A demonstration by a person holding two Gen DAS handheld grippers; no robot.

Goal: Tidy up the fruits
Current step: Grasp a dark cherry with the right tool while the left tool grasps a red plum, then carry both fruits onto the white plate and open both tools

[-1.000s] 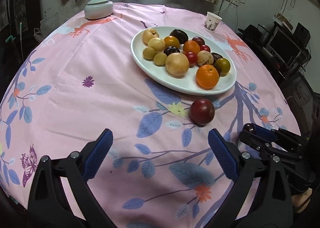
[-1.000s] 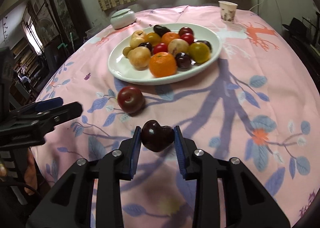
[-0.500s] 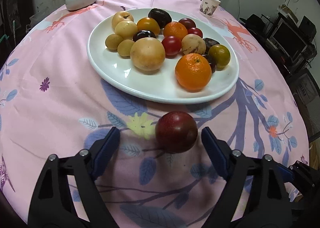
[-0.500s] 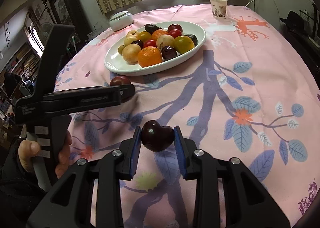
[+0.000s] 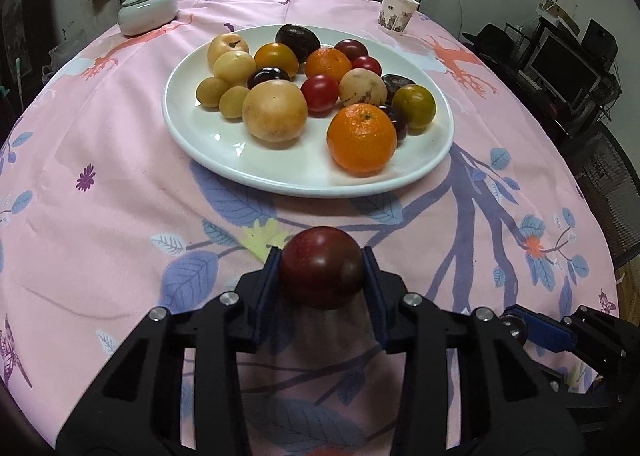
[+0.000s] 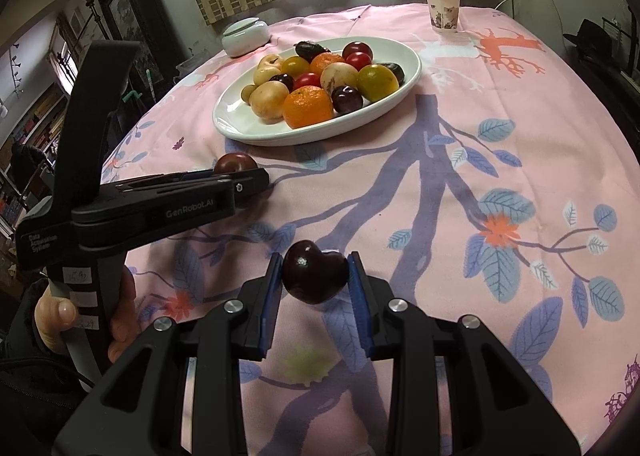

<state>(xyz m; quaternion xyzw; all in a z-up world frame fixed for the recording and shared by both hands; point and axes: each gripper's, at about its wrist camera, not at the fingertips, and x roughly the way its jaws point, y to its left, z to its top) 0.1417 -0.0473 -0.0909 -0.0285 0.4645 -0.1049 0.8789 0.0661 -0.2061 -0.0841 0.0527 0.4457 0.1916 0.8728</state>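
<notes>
Pink cloth (image 5: 120, 176) covers the round table, and a white plate (image 5: 224, 144) full of fruit sits in the middle of it. Left gripper (image 5: 322, 276) has a dark red plum (image 5: 320, 272) between its 2 blue pads, low over the cloth just in front of the plate. Its jaws are closing, and the pads already touch the plum on both sides. Right gripper (image 6: 314, 276) is clenched on a small dark cherry (image 6: 314, 270) and holds it above the cloth, nearer to the person than the plate is. Both fruits most likely belong on the plate with the rest. Things could go wrong from here. That plum is round and smooth, so it may pop out forward if the pads pinch it behind its middle. It could then roll away across the cloth. Squeezing too hard could bruise it. Fruit on the plate is packed close, so setting a new one down carelessly could bump the orange (image 5: 362, 140) and make others roll off. Both grippers are near each other and could knock together.
</notes>
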